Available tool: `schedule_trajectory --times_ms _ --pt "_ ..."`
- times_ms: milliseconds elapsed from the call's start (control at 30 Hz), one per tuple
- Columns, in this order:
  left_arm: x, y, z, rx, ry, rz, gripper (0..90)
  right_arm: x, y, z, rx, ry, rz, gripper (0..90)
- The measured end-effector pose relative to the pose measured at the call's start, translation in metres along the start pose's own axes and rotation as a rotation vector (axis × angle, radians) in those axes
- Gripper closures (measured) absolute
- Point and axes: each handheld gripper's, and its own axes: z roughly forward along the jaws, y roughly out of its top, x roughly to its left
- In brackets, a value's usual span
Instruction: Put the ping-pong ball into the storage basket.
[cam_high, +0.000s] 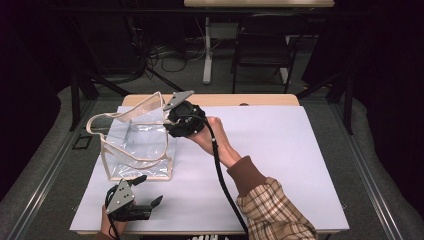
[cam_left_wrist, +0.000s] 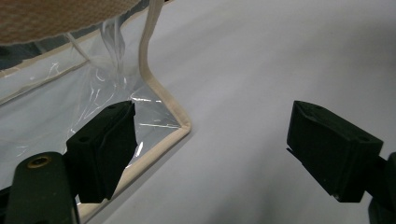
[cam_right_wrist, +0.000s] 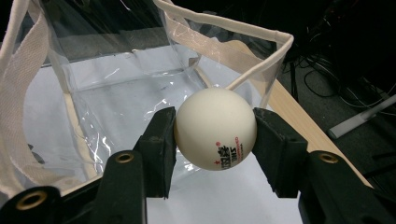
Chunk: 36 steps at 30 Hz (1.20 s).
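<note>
The white table (cam_high: 280, 165) carries everything, and the clear plastic tote bag (cam_high: 135, 142) serves as the landmark here. The bag stands upright on the table's left half, its walls see-through and its edges and handles (cam_high: 102, 122) trimmed in cream webbing; its mouth gapes upward.

At the bag's far right top corner, the right gripper (cam_high: 172, 120) is held by a hand (cam_high: 215, 137) whose plaid sleeve (cam_high: 272, 210) runs back toward the table's near edge, a black cable trailing along the forearm. In the right gripper view its two black jaws are clamped on a white table-tennis ball (cam_right_wrist: 215, 128), one pad pressed to each side of it, red and black print showing on the ball's lower face. The ball sits just above the bag's open rim, at the bag's right side, with the bag's clear floor visible behind and below it.

Just in front of the bag's near wall, the left gripper (cam_high: 145, 189) rests low over the table with its grey three-cornered plate on top. Its jaws stand wide apart with nothing between them. In the left gripper view one jaw lies against the bag's cream-edged bottom corner (cam_left_wrist: 180, 126), while the other is well clear of the bag over bare table.
</note>
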Motion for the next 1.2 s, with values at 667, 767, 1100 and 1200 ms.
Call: schedule_trajectory --times_ms 667,767,1100,1200 --pt "0.000 0.000 0.000 -0.001 0.000 -0.001 16.0 0.008 0.012 0.013 0.015 0.035 -0.018 50.7" --pt "0.000 0.000 0.000 -0.004 -0.002 -0.002 16.0 0.010 0.014 0.014 0.018 0.039 -0.025 50.8" --pt "0.000 0.000 0.000 -0.004 -0.002 -0.002 16.0 0.016 0.021 0.018 0.038 0.050 -0.042 50.7" --pt "0.000 0.000 0.000 -0.004 -0.002 -0.001 16.0 0.019 0.024 0.020 0.058 0.059 -0.055 50.7"
